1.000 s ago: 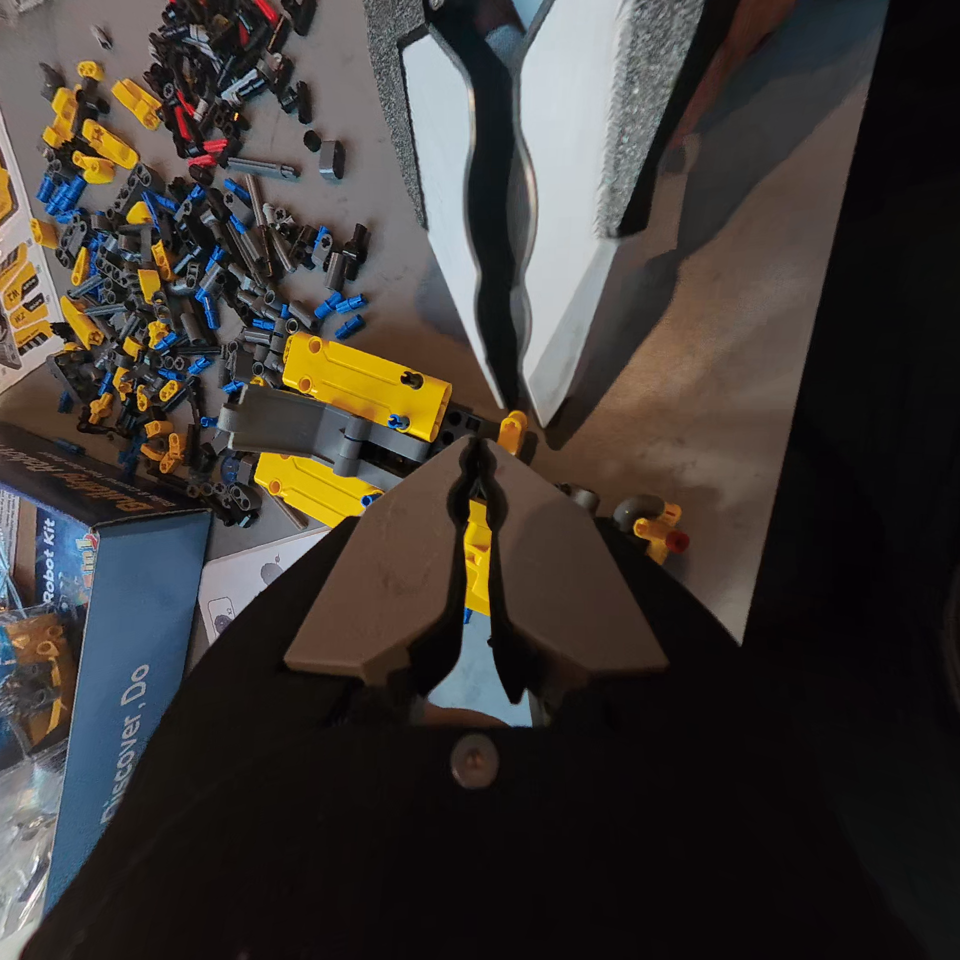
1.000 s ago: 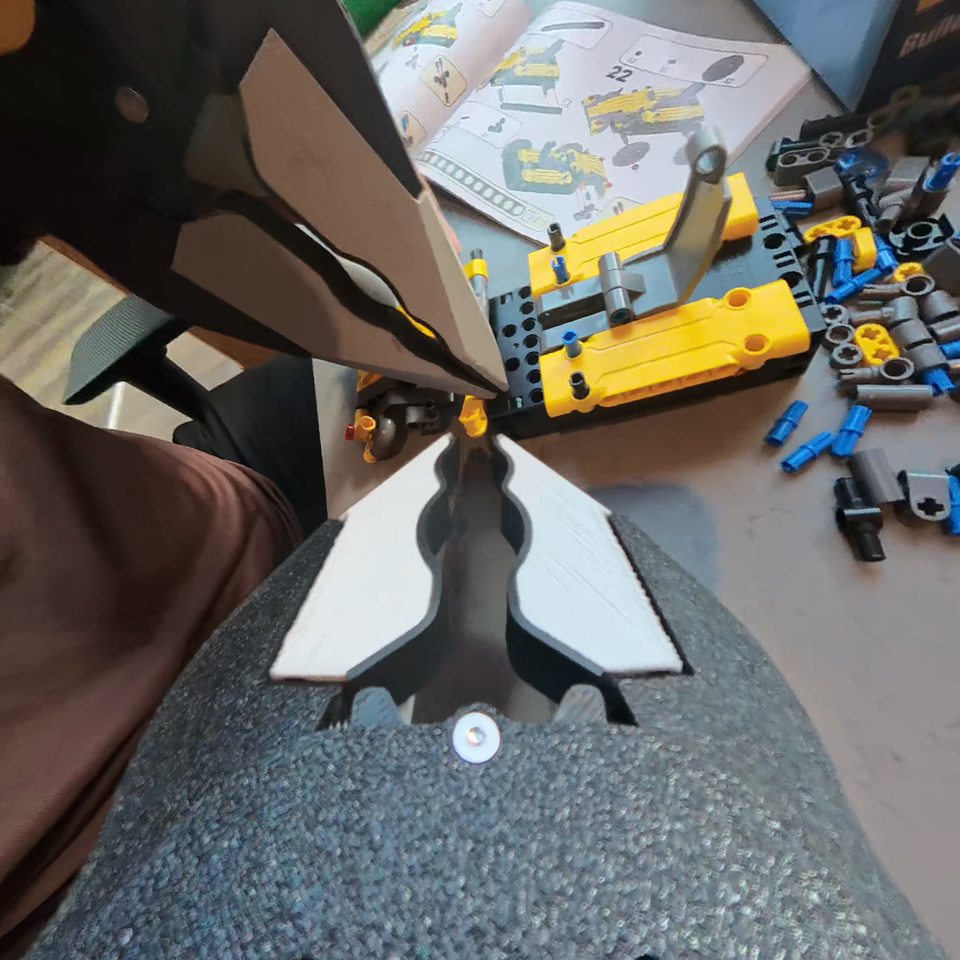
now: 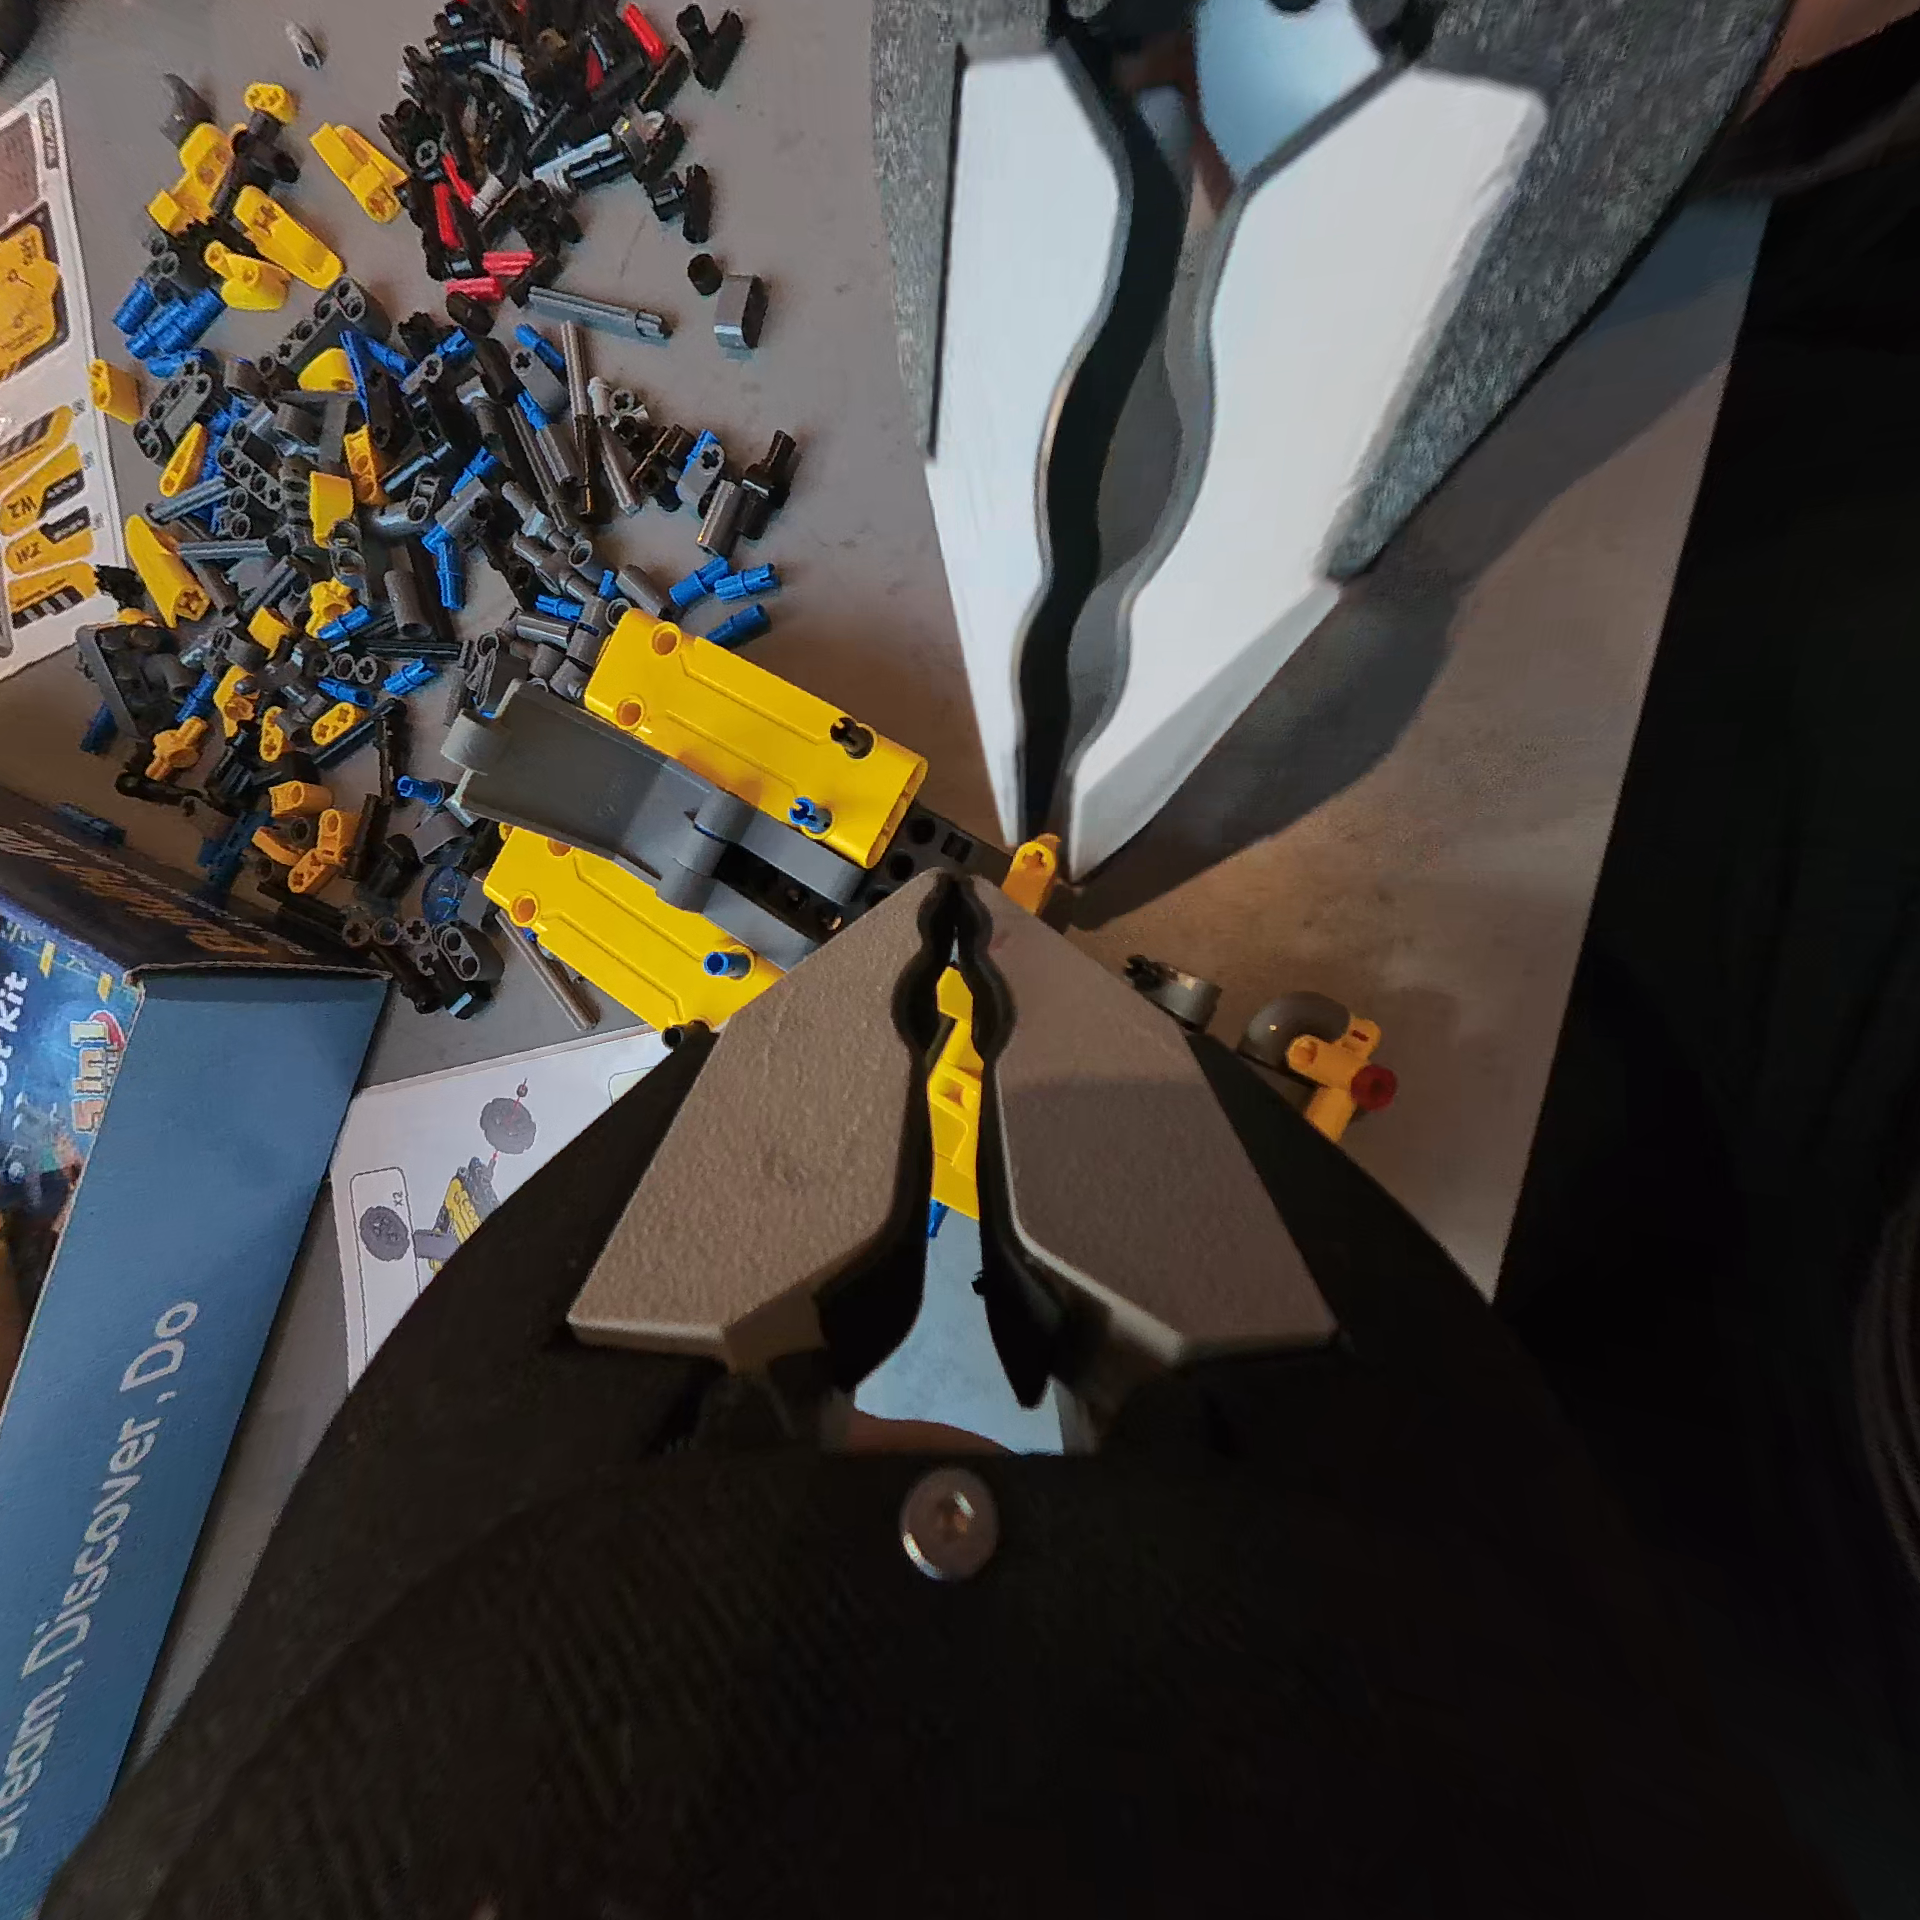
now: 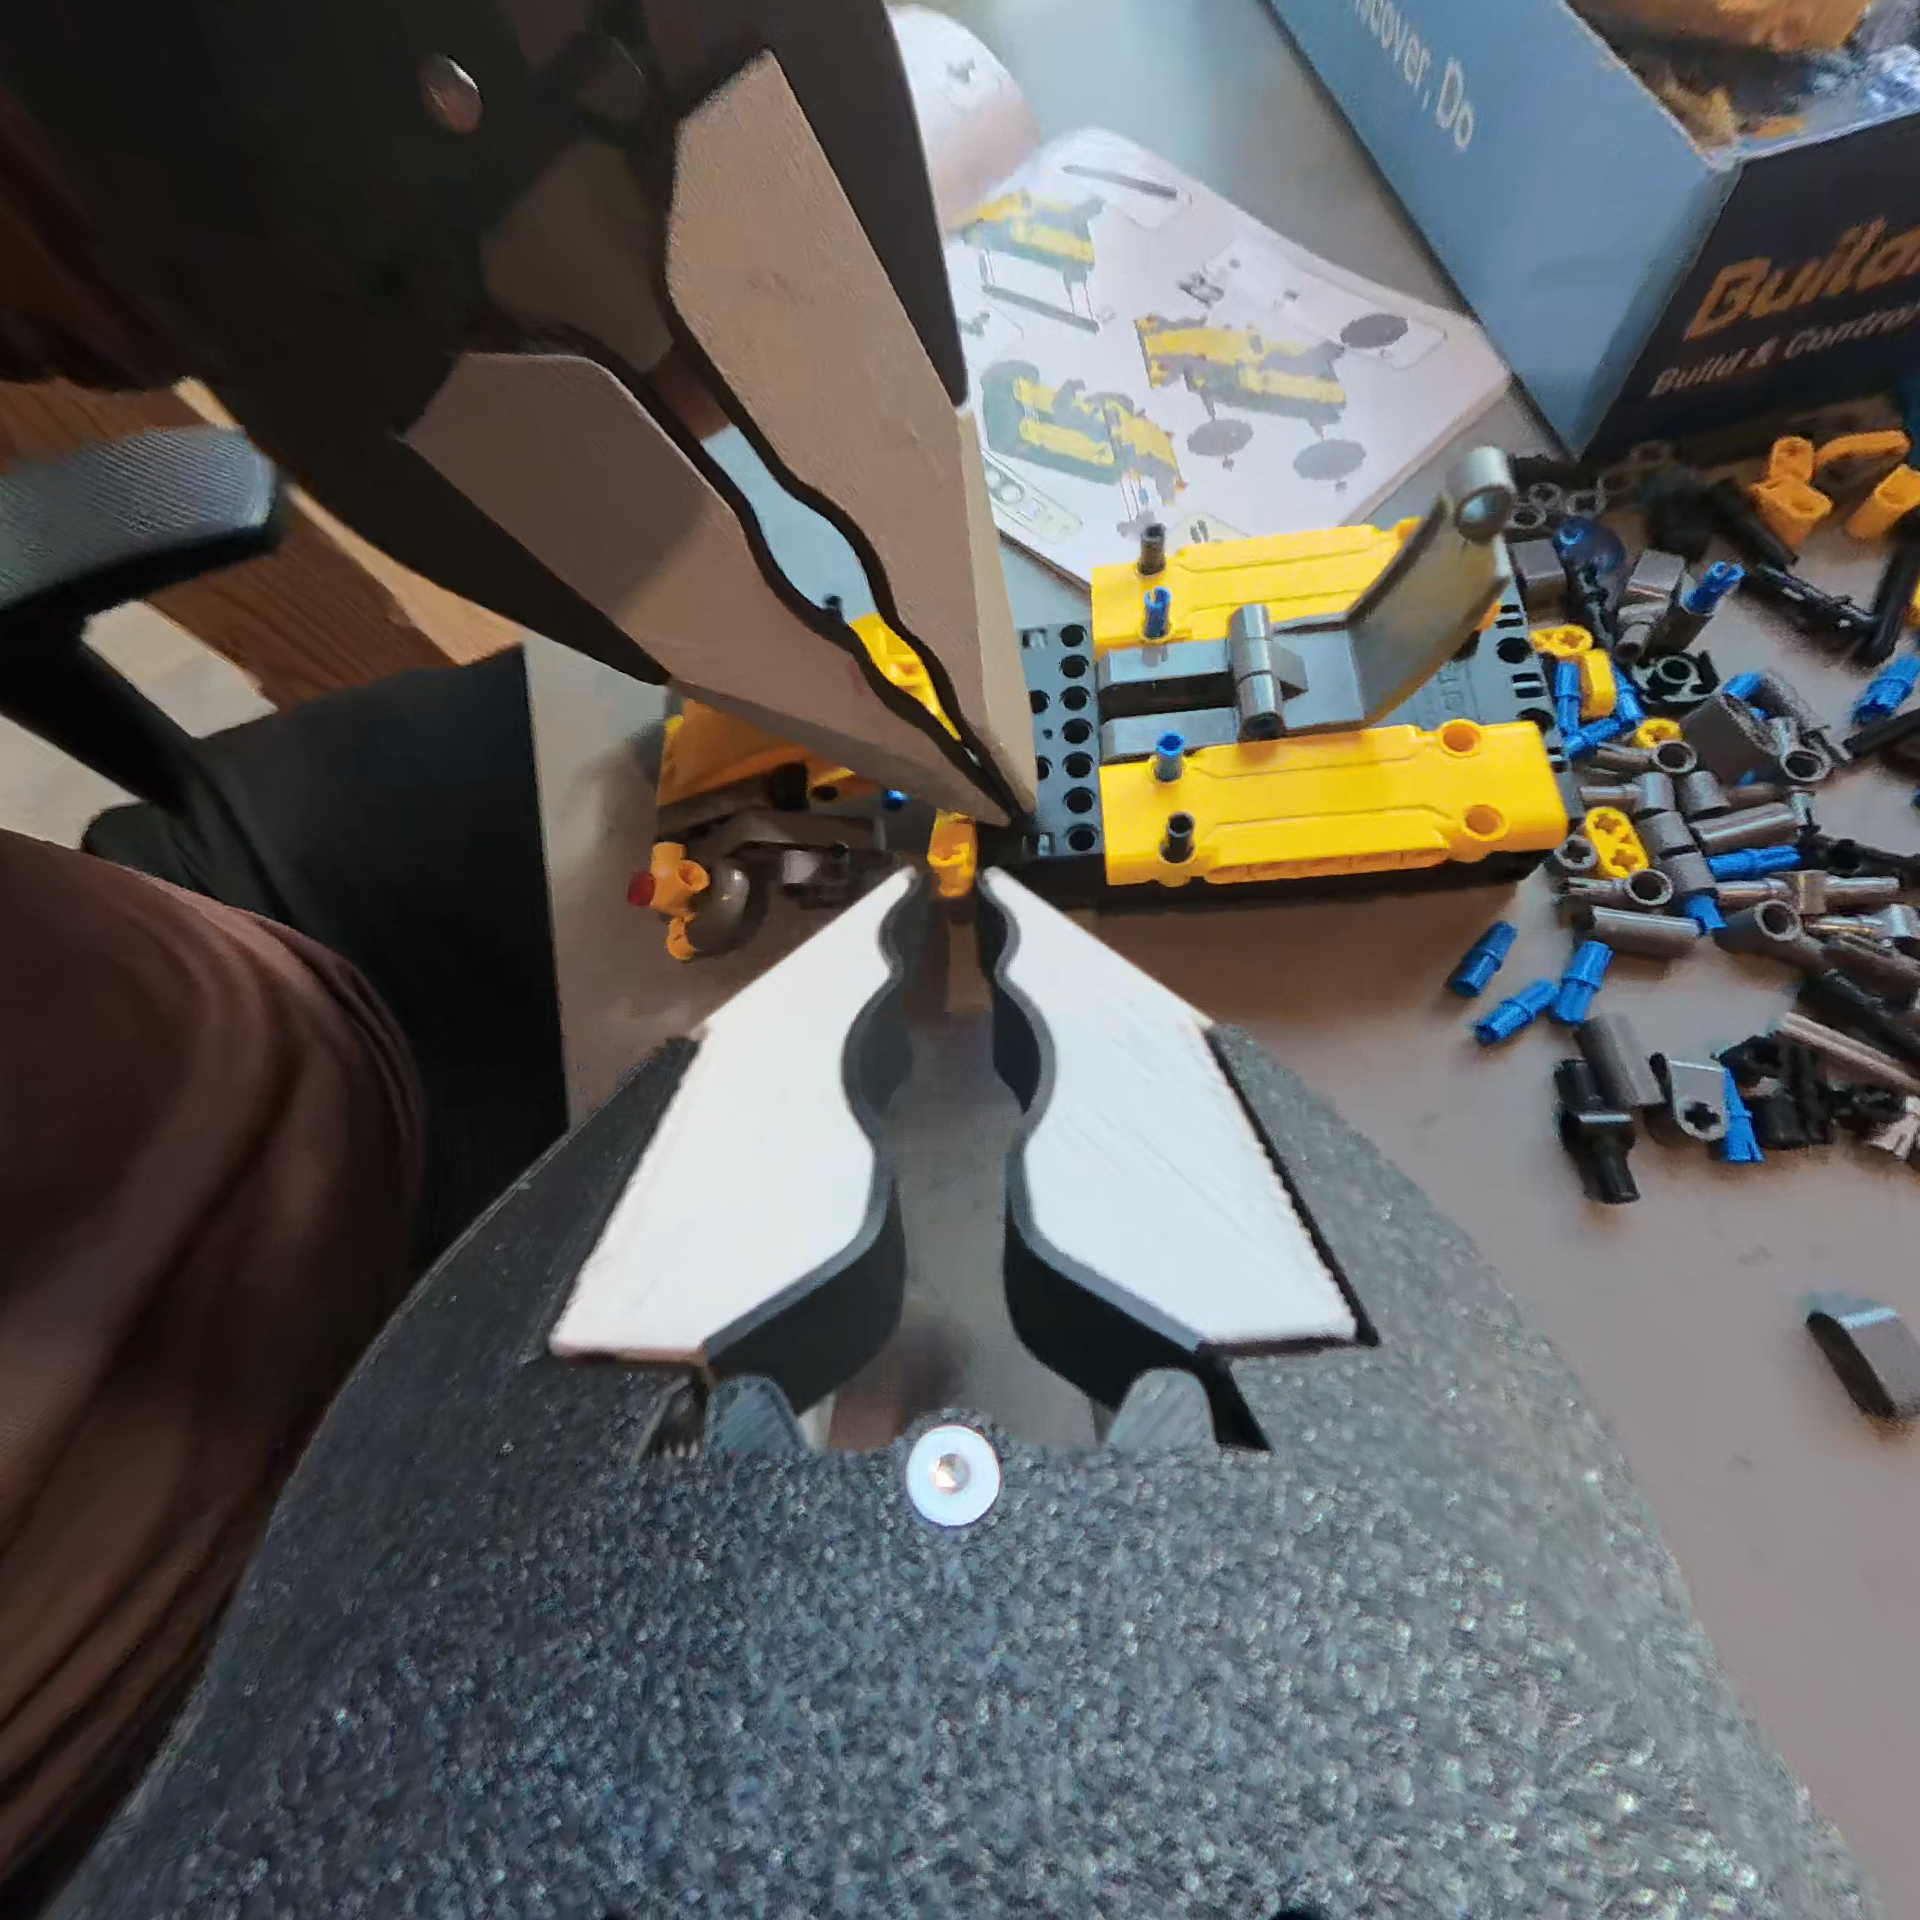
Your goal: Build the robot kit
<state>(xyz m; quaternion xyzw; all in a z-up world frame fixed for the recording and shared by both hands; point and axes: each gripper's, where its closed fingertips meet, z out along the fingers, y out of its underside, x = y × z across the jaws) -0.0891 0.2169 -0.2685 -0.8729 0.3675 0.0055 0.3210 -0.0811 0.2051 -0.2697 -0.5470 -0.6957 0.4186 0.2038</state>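
The left gripper (image 3: 951, 894), at the centre of the left wrist view, is closed on a yellow brick assembly (image 3: 954, 1091) whose yellow shows through the slit between its grey fingers. The right gripper (image 4: 948, 883) has its white fingers narrowly parted around a small yellow connector (image 4: 950, 852) at the near end of the yellow and black chassis (image 4: 1299, 748); whether it presses on the piece I cannot tell. The chassis lies flat on the worktop (image 4: 1299, 1299), its long axis running from the grippers toward the loose parts pile (image 3: 364, 499) at upper left, its grey lever (image 4: 1423, 613) raised. The pieces look light, stiff and smooth, likely to slip; the flat sides seem the safest hold.
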